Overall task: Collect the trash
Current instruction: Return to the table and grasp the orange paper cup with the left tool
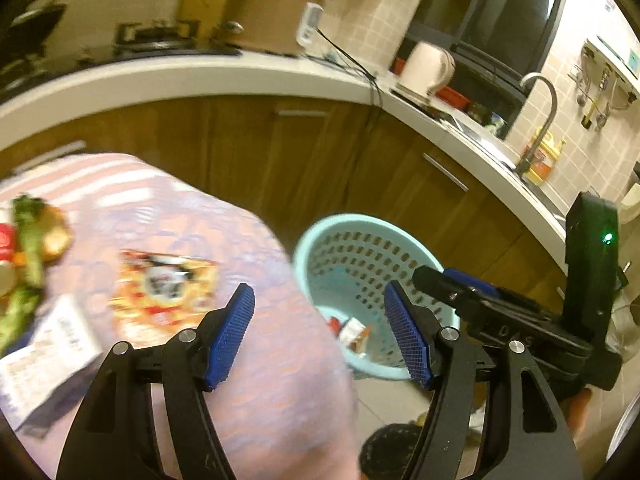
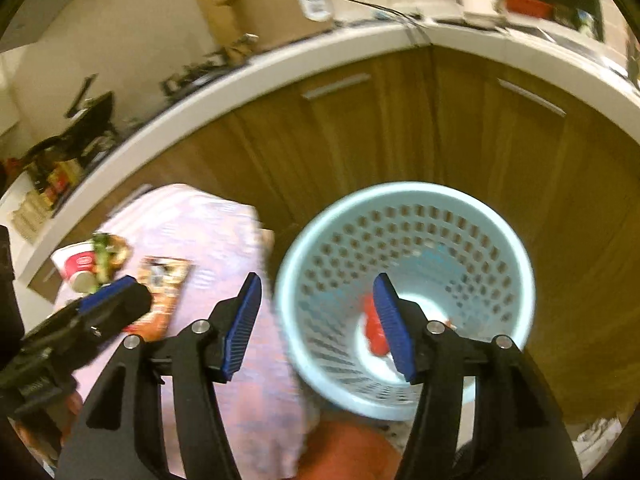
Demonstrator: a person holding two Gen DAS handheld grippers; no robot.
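Note:
A light blue perforated basket (image 2: 404,208) stands on the floor beside a table with a pink cloth (image 1: 248,272). Red trash (image 2: 374,332) lies in its bottom; wrappers show there in the left wrist view (image 1: 354,334). My right gripper (image 2: 318,320) is open and empty, above the basket's near rim. My left gripper (image 1: 320,332) is open and empty over the table's right edge, beside the basket (image 1: 340,228). On the cloth lie an orange snack packet (image 1: 164,288), a white carton (image 1: 52,352), vegetable scraps (image 1: 28,240) and a red-and-white cup (image 2: 76,266).
Wooden cabinets (image 1: 312,160) with a white counter (image 1: 200,76) curve behind the basket. A cooker pot (image 1: 272,12), a kettle (image 1: 428,68) and a tap (image 1: 540,120) stand on the counter. A dark round object (image 1: 390,452) lies on the floor by the table.

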